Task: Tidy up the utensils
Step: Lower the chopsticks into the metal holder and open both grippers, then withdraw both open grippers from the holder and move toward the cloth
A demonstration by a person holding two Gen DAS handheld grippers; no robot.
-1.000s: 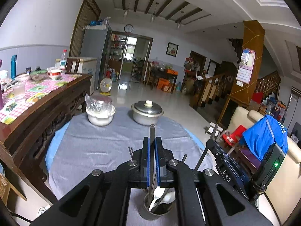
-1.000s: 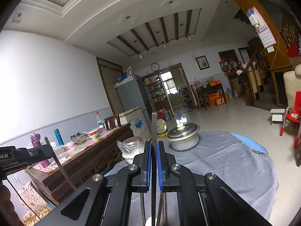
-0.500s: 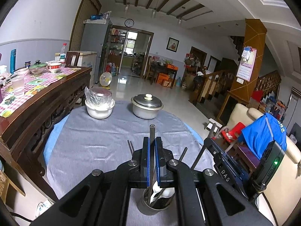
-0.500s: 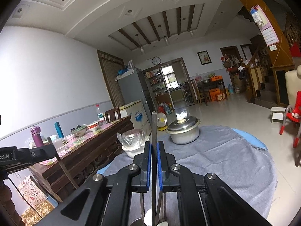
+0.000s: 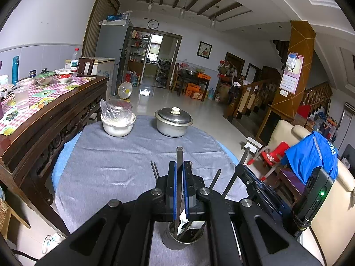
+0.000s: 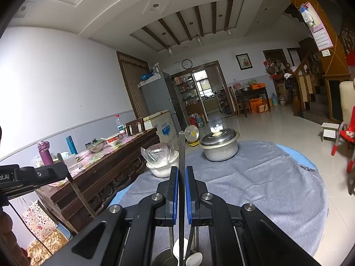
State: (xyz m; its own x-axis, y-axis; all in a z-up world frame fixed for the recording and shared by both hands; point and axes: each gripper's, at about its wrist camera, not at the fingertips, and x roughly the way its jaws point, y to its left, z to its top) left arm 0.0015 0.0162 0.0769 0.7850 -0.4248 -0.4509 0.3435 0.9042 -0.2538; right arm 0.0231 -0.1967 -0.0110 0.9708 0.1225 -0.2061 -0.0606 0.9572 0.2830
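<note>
In the left wrist view my left gripper (image 5: 179, 174) is shut on a flat metal utensil handle (image 5: 179, 155) that stands upright, its lower end inside a steel cup (image 5: 175, 242). The cup also holds a white spoon (image 5: 185, 218) and thin metal sticks (image 5: 154, 169). Seen from the right wrist, my right gripper (image 6: 182, 178) is shut on another upright metal handle (image 6: 182, 150) above the same steel cup (image 6: 160, 259), where white spoons (image 6: 180, 247) lie. Each gripper shows at the edge of the other's view: the right gripper (image 5: 255, 184), the left gripper (image 6: 37, 175).
A grey cloth covers the round table (image 5: 111, 166). At its far side stand a lidded steel pot (image 5: 173, 122) and a white bowl with a plastic-wrapped dish (image 5: 117, 120). A dark wooden sideboard (image 5: 55, 122) with dishes runs along the left. A sofa with a blue shirt (image 5: 310, 155) is at right.
Both views have tipped slightly downward, so more of the cup and its spoons shows under the fingers. Both grippers stay shut on their handles.
</note>
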